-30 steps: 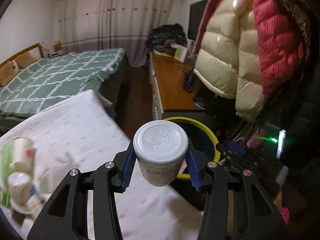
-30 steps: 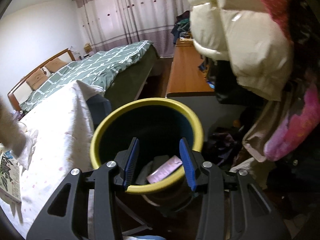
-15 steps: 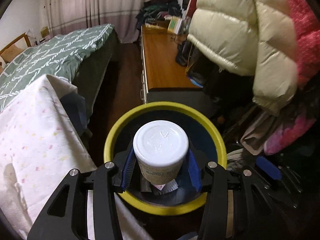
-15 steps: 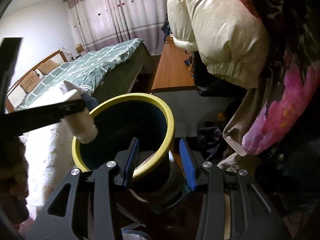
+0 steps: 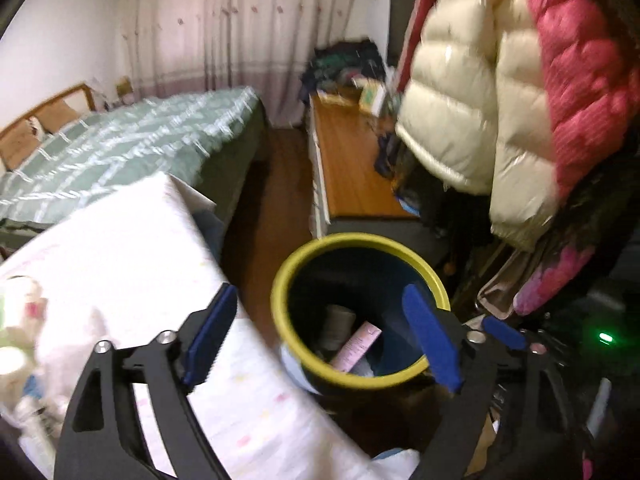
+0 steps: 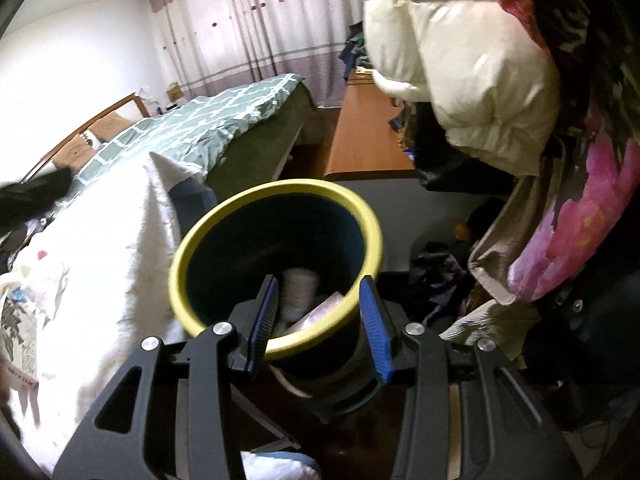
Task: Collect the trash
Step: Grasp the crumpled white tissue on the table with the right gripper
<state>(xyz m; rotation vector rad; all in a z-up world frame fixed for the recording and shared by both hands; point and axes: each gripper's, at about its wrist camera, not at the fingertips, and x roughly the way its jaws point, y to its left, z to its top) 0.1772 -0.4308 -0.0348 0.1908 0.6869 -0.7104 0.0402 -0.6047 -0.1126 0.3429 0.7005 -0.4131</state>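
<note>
The yellow-rimmed dark bin hangs tilted beside the table. My right gripper is shut on its near rim, one pad inside the wall and one outside; one of its blue fingers shows right of the bin. My left gripper hovers over the bin's left side with its jaws opening wide and nothing between them. Inside the bin lie a white cup and a pink packet.
A table under a white cloth is at the left, with blurred cups and wrappers at its near end. Puffy coats hang at the right above a wooden desk. A green bed lies behind.
My left gripper carried the white cup over the bin, let it go and opened; the cup now lies inside. The left gripper then drew back toward the table. The right gripper kept its hold.
</note>
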